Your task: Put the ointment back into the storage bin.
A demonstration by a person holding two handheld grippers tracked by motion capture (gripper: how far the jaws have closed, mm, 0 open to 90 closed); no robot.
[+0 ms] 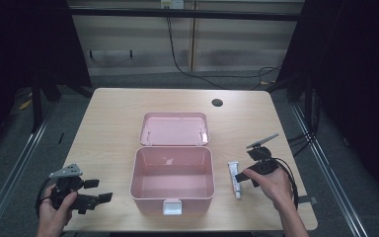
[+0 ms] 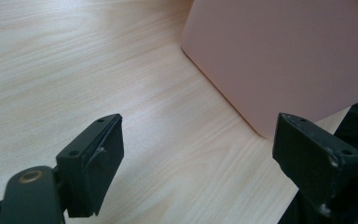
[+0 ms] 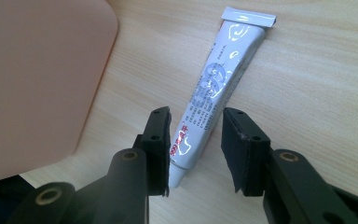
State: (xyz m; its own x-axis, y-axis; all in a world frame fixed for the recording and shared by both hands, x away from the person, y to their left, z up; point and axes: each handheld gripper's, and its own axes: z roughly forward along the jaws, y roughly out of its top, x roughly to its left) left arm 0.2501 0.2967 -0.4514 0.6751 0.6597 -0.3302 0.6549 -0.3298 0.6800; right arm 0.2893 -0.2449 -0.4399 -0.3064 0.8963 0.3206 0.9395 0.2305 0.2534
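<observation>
Right gripper view: my right gripper (image 3: 196, 149) straddles the cap end of the white tube (image 3: 214, 88), jaws partly open and not yet pressing it, beside the pink box (image 1: 172, 173) toward the surface's right edge; left gripper (image 2: 196, 158) jaws wide, empty.

This is looking like a recording lab or test bay rather than a home. A lone light-wood counter (image 1: 108, 128) with a round cable hole (image 1: 217, 102) is standing on grey carpet (image 1: 15, 173), with black curtains (image 1: 365, 74) hanging at both sides. Beyond the jaws, at the far wall, beige panels (image 1: 237, 44) are carrying a wall socket (image 1: 171, 3), and black cables (image 1: 177, 59) are trailing from it across the floor. Metal rails (image 1: 17, 158) are running along the floor on either side of the counter, and a dark frame bar (image 1: 187, 13) is crossing overhead.
</observation>
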